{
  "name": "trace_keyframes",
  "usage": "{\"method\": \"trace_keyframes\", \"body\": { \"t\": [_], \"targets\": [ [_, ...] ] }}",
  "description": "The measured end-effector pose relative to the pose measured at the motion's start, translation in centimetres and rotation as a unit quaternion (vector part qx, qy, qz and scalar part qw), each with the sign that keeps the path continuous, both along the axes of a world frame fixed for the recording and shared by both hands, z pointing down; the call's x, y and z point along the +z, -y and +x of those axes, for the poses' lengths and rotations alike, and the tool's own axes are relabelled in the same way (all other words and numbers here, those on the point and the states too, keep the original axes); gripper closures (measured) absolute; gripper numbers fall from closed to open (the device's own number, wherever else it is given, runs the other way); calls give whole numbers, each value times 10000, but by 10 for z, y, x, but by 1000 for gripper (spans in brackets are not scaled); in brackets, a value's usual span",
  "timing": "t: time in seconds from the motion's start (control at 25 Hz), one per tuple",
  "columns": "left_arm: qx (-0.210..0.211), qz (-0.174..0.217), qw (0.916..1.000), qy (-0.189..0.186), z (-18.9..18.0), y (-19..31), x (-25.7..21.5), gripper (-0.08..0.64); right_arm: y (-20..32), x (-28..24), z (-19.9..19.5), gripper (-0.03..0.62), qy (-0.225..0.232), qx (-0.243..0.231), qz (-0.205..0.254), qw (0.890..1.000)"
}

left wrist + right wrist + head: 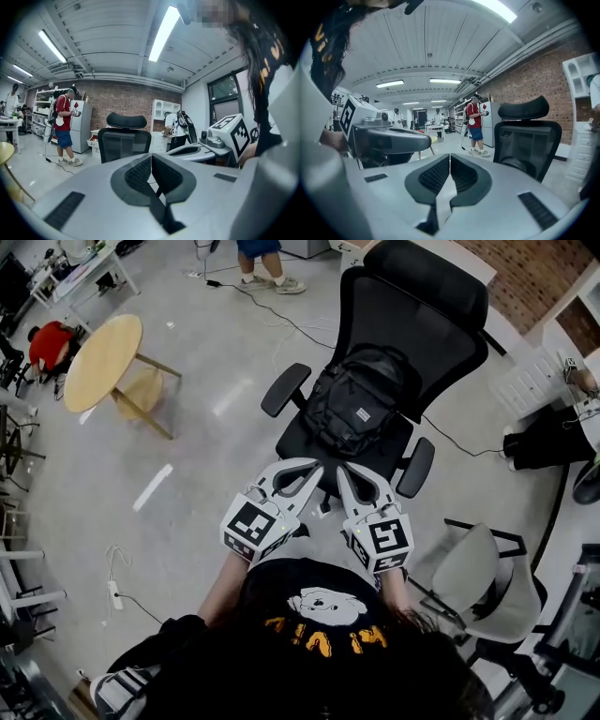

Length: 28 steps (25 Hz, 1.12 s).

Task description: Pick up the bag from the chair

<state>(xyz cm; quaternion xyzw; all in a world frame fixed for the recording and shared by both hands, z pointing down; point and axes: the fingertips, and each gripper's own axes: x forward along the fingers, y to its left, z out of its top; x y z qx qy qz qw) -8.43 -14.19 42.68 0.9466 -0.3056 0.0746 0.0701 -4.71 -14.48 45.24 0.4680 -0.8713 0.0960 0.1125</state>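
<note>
A black backpack [354, 399] leans upright on the seat of a black office chair [424, 307], against its mesh back. In the head view both grippers are held close to the person's chest, in front of the chair's near edge. My left gripper [319, 463] and my right gripper [339, 468] point toward the bag, tips almost touching each other. Both are shut with nothing between the jaws. The left gripper view [150, 158] and right gripper view [449, 157] look level at the chair's back [528, 138]; the bag is below their sight.
A round wooden table [103, 360] stands to the left. A grey chair [478, 570] is at the right, close to the person. A cable [281, 317] runs over the floor behind the black chair. A person in red [63, 124] stands beyond it.
</note>
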Motion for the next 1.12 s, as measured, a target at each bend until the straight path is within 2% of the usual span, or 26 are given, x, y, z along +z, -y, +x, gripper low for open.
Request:
{"method": "trace_keyframes", "body": {
  "t": [0.32,0.56,0.88,1.12],
  "targets": [
    [110,-94,9998,-165,-10,20,11,551,13,9,-1,586,-242,262,-101,9993],
    [219,-141,9993,-274,2,25,11,551,21,7,16,586,-361,457,-116,9982],
    [117,-145,9996,-208,4,43,11,551,45,13,25,586,-481,351,-119,9982],
    [11,-193,9997,-147,24,68,13,551,75,24,57,586,-534,376,-201,9977]
  ]
}}
